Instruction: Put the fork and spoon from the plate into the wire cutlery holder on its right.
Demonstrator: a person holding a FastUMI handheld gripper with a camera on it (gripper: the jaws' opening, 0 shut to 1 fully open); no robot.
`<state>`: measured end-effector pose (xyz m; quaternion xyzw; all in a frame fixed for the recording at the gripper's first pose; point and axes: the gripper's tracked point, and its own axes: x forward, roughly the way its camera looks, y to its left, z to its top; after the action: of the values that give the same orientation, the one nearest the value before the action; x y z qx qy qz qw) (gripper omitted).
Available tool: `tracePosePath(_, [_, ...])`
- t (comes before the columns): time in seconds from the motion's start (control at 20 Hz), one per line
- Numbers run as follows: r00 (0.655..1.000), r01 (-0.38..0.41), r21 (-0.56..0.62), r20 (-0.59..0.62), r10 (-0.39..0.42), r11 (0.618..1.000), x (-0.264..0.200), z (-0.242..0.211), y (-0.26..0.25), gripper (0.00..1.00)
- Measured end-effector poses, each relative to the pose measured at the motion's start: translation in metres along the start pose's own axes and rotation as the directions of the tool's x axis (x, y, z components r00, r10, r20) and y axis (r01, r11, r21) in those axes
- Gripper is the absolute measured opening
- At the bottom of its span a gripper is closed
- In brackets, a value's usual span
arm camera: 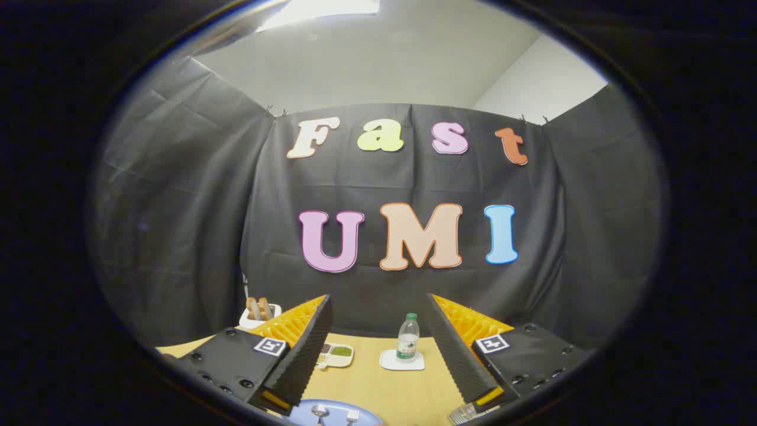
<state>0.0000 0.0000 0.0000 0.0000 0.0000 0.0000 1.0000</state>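
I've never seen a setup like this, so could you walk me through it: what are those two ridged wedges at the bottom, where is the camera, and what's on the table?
The camera rides on a hand-held gripper and looks forward along its two fingers, the ridged wedges. They stand apart, open, holding nothing. Below them is a wooden table. Nearest, between the fingers, lies a blue plate with a spoon and fork. By the right finger is the wire cutlery holder. Farther off stand a water bottle on a white coaster, a small snack tray, and a white dish of bread.
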Motion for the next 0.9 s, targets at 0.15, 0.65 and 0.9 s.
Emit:
tracePosePath(0.15, [1.000,-0.023,-0.003,-0.002,0.023,1.000,0.005,0.001,0.006,0.99])
tracePosePath(0.65, [0.999,-0.036,-0.022,-0.009,0.035,0.999,-0.003,-0.007,0.005,0.99])
tracePosePath(0.9, [0.999,-0.042,-0.006,-0.019,0.042,0.999,-0.003,-0.011,0.011,0.99])
